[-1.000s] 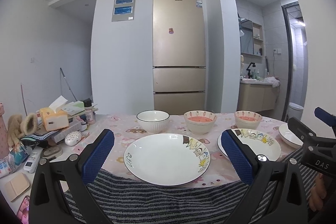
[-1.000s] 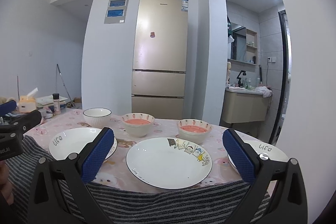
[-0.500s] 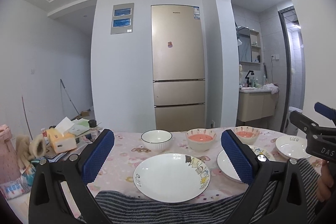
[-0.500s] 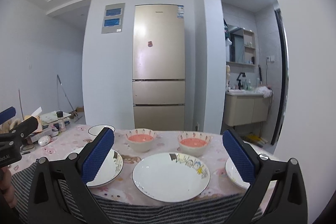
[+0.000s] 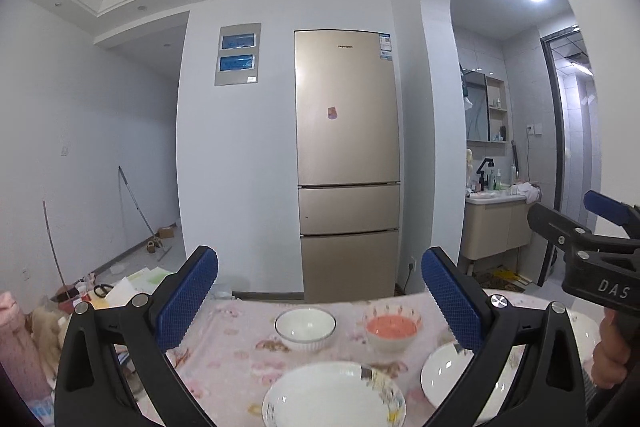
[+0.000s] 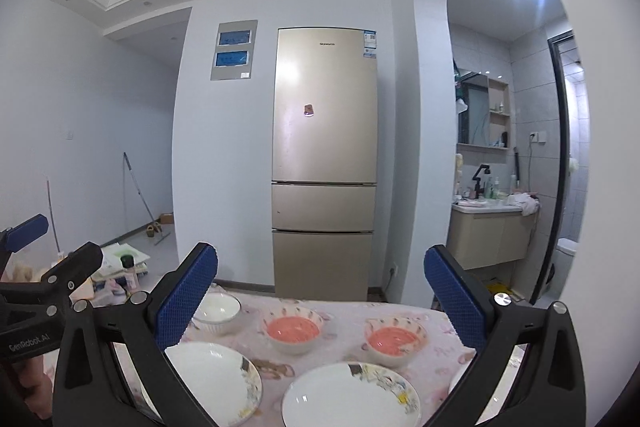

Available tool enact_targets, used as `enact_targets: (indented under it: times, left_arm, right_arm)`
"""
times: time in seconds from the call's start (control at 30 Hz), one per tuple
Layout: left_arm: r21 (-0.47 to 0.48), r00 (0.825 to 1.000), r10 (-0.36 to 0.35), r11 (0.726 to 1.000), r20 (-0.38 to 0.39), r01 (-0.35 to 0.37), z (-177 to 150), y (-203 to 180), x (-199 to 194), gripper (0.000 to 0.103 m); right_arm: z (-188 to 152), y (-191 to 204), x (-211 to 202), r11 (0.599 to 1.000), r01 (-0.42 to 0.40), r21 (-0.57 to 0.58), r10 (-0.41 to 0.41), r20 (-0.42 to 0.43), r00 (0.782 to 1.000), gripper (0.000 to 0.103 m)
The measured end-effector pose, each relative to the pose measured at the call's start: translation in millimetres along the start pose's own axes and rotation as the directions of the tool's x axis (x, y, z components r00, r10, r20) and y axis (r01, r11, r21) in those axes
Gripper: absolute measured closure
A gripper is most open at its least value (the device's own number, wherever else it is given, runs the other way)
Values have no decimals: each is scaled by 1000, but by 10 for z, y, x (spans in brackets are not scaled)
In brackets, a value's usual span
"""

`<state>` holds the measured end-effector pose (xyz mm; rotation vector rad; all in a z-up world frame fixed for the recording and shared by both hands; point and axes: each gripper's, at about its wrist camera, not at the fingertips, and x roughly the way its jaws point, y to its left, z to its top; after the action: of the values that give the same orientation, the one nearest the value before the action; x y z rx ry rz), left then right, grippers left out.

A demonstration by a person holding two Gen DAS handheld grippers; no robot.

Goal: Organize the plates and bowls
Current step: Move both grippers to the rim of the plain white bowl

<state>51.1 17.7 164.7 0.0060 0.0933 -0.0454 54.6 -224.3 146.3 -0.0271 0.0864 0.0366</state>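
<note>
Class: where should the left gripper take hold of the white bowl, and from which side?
Grip the white bowl by its near rim, coming from above: it sits upright and open, so one jaw can go inside the thin wall and one outside.

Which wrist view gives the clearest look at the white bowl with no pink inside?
The left wrist view. There the white bowl sits whole and unobstructed between the open fingers of the left gripper. In the right wrist view the same bowl is partly hidden behind the right gripper's near finger.
</note>
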Motion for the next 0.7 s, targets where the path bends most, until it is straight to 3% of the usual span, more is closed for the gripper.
enact_targets:
  times: [0.17, 0.27, 0.37, 0.43, 0.5, 0.6, 0.7]
  left_arm:
    - [-38, 998, 59, 997, -38, -61, 292, 98, 437, 0]
    - [-114, 997, 42, 992, -60, -48, 485, 219, 689, 3]
    - [-131, 997, 15, 991, -76, -25, 651, 290, 908, 6]
    - [-140, 997, 18, 990, -81, -29, 700, 356, 1042, 6]
    - [-137, 994, 30, 990, -101, -44, 673, 405, 1196, 6]
    - [-94, 986, 77, 991, -145, -91, 514, 489, 1509, 6]
    - [-117, 972, 93, 986, -218, -120, 250, 660, 1911, 6]
  right_arm:
    - [224, -40, 370, 999, 2, 41, -2, -14, 1000, 0]
    - [376, -85, 630, 996, -27, 90, 32, -53, 998, 1]
    - [470, -122, 874, 988, -33, 152, 46, -84, 995, 14]
    - [467, -130, 1027, 977, -61, 203, 83, -104, 991, 16]
    - [480, -82, 1195, 966, -87, 242, 118, -116, 986, 20]
    - [500, 19, 1464, 965, -65, 254, 101, -130, 986, 20]
    - [456, 121, 1774, 960, -77, 270, 125, -162, 979, 21]
